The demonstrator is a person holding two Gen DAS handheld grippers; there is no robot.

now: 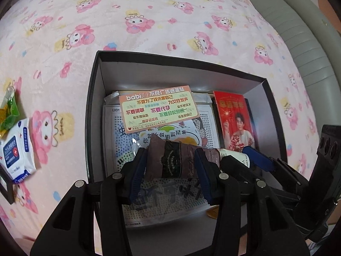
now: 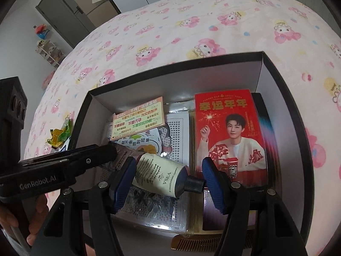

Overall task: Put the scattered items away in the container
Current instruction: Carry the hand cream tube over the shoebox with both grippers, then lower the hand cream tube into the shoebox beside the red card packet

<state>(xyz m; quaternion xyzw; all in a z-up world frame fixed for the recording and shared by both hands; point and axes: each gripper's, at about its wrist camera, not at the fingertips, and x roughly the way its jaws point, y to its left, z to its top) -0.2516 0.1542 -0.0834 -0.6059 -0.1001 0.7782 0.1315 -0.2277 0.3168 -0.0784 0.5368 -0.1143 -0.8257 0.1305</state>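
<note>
Pink cartoon bedding lies under the box (image 1: 93,115), above whose cards a soft, light tube (image 1: 170,162) is pinched at its crimped end by the left gripper (image 1: 170,166), the right gripper (image 2: 168,168) gaping around its cap.

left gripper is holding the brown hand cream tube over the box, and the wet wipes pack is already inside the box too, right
Not quite. The left gripper does hold the brown hand cream tube over the box, but the wet wipes pack is not inside. The left wrist view shows it lying on the pink blanket, outside the box's left wall, beside a green and yellow wrapper.
</note>
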